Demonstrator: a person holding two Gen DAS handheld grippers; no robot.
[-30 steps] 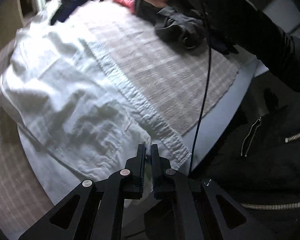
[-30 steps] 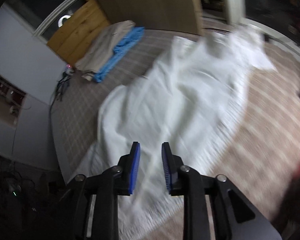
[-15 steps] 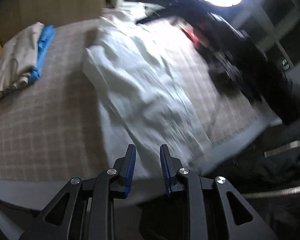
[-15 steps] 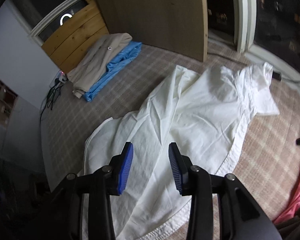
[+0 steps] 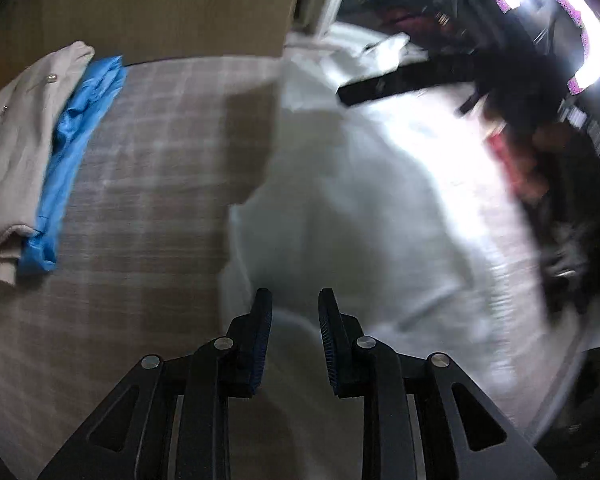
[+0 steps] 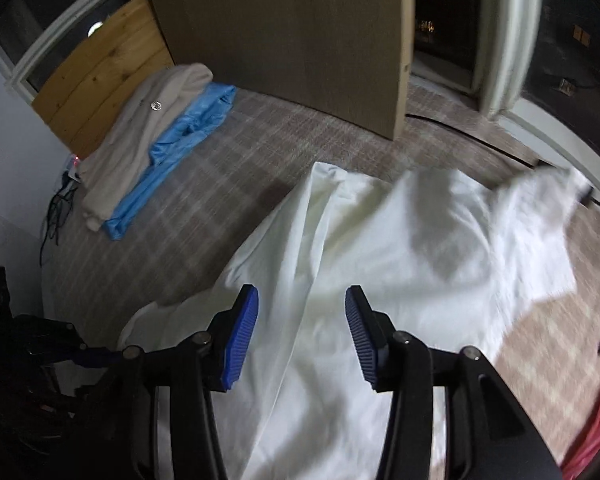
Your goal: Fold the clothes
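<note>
As the white shirt (image 6: 380, 264) lies spread on the checked cloth (image 6: 228, 168), running away ahead of both grippers, I log right gripper (image 6: 302, 300) opening over it, left gripper (image 5: 295, 300) narrowly parted, both empty

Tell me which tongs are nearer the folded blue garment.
Probably left. The left tongs hover at the white shirt's edge facing the folded blue garment; the right tongs, opening, hover over its middle.
</note>
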